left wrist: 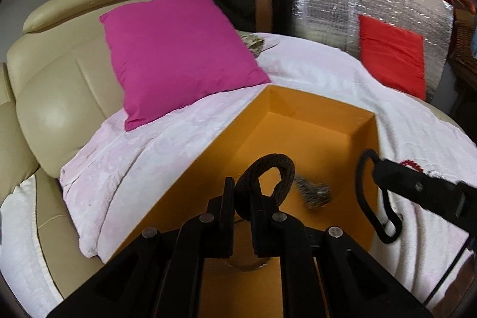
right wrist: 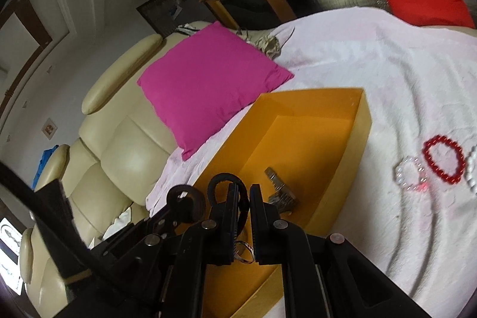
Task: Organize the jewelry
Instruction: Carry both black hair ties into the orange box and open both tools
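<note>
Nearest in the left view: left gripper (left wrist: 243, 189), jaws close together and pinched on a thick band (left wrist: 269, 173). Stands up as a loop from the jaws, right over the floor of the box (left wrist: 322, 106). Needs only a let-go to land inside, most likely.

Just right of that: right gripper (left wrist: 378, 166), jaws squeezed on the top of a thin loop (left wrist: 368, 198). Hangs long-way down, right at the box's right wall. Hard to tell from here if more of it is inside or outside. Looks more over the box in the right view, by the right gripper's own jaws (right wrist: 244, 189). May want a small move left before letting go, so the thin loop (right wrist: 220, 184) falls in and not on the blanket (right wrist: 372, 55).

Down in the box already: a silver piece (left wrist: 316, 192) a bit past both bands, and a ring (right wrist: 244, 254) on the near floor under the right jaws.

Out on the blanket, right of the box: clear beads (right wrist: 410, 172), then red beads (right wrist: 444, 158), touching or almost touching. Not yet put away. Closer to the right gripper than the left, so a job for that side next, probably.

Far back on the left: a pink pillow (left wrist: 179, 55) leaning on the sofa (left wrist: 59, 85).
</note>
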The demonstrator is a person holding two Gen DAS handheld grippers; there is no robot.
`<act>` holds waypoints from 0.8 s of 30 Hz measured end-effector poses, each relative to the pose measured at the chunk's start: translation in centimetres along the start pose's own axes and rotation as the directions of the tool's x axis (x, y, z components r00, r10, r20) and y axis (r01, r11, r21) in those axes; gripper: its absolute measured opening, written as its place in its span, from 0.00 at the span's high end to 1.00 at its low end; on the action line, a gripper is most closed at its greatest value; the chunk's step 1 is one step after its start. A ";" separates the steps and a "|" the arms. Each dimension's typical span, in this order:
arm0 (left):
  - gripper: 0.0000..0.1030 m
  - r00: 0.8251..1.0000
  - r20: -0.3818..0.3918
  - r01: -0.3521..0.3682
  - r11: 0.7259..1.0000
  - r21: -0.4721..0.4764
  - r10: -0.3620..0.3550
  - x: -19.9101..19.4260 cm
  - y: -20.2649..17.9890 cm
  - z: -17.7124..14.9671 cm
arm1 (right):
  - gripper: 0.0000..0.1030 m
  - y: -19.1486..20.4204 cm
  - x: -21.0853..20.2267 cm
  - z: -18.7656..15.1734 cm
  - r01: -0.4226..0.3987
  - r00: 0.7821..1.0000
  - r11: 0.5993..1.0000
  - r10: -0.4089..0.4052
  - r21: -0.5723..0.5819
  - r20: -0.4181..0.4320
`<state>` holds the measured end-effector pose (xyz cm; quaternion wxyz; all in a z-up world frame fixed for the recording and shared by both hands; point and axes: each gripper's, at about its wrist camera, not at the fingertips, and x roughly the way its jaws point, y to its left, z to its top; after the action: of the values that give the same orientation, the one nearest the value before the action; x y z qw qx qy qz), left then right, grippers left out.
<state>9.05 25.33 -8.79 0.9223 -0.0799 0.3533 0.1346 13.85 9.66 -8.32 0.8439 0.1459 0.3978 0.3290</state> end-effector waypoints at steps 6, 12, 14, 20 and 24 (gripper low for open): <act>0.91 0.999 -0.046 -0.026 1.000 -0.007 0.026 1.0 1.0 -0.5 | 0.89 0.3 0.8 -0.9 0.002 0.999 1.000 -0.002 -0.007 -0.036; 0.47 0.997 -0.063 -0.053 0.998 0.026 0.054 1.5 0.2 -1.0 | 0.88 -0.5 0.6 -0.8 0.034 0.998 0.999 -0.033 0.017 -0.049; 0.43 0.997 -0.033 -0.067 0.997 0.034 0.069 1.1 -0.3 -0.8 | 0.88 -1.0 -0.1 -0.4 0.040 0.999 0.999 -0.039 0.028 -0.033; 0.37 0.995 0.012 -0.095 0.993 0.074 0.094 0.4 -2.1 -0.4 | 0.88 -3.1 -2.9 0.9 0.078 0.996 0.994 -0.080 0.074 0.025; 0.36 0.995 0.042 -0.098 0.990 0.104 0.094 -0.1 -4.0 -0.1 | 0.87 -4.8 -5.0 1.6 0.095 0.993 0.989 -0.101 0.113 0.052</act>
<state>10.11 21.48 -8.56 0.9241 -0.0112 0.3464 0.1612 14.87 2.80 -6.88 0.8608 0.1820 0.3977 0.2602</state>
